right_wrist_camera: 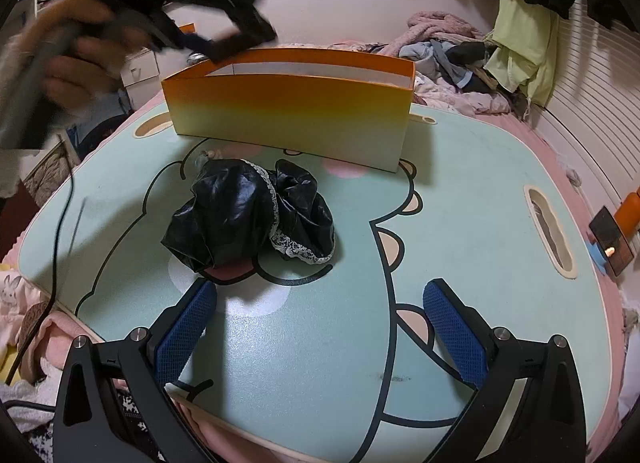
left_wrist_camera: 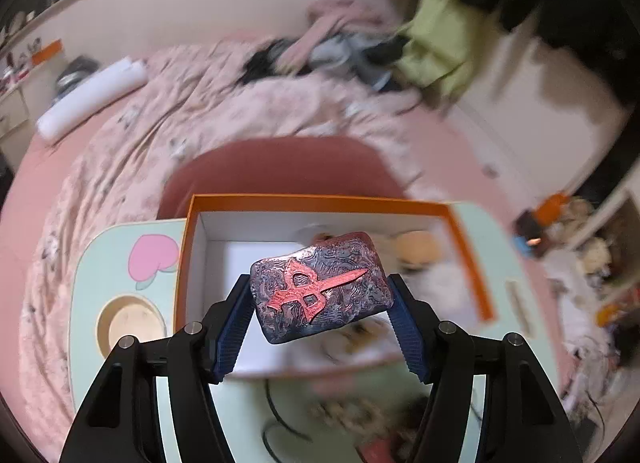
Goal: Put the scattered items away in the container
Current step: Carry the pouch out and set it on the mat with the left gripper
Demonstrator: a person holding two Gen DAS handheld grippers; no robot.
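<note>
Two fisheye views look along a pair of hand-held grippers over a mint-green lap table (right_wrist_camera: 460,183) printed with a cartoon figure, set on a pink bed.

In the left wrist view, the left gripper (left_wrist_camera: 320,295) fills the lower centre of the frame. Its blue ribbed pads (left_wrist_camera: 236,315) are clamped on a rounded rectangular block (left_wrist_camera: 320,287), dark mottled blue-grey with a raised red symbol on its face. The block's long axis runs left to right across the frame, spanning the gap between the two pads, so it is held by its short ends. Directly behind and below it lies the open orange box (left_wrist_camera: 192,263) with a white inside; pale, blurred items already rest in its right half. The block hangs over the box's opening, nearer the front wall than the back, so it looks ready to be lowered or let go there.

In the right wrist view, the right gripper (right_wrist_camera: 320,327) sits at the bottom of the frame with its fingers spread wide and nothing between them, hovering low over the table. Just ahead of it, in the centre of the frame, lies a crumpled black shiny cloth with white lace trim (right_wrist_camera: 256,215), still on the table in front of the box. The right gripper is the nearer one to it. A hand (right_wrist_camera: 76,63) holding the left gripper shows blurred at upper left, above the box's left end.
</note>
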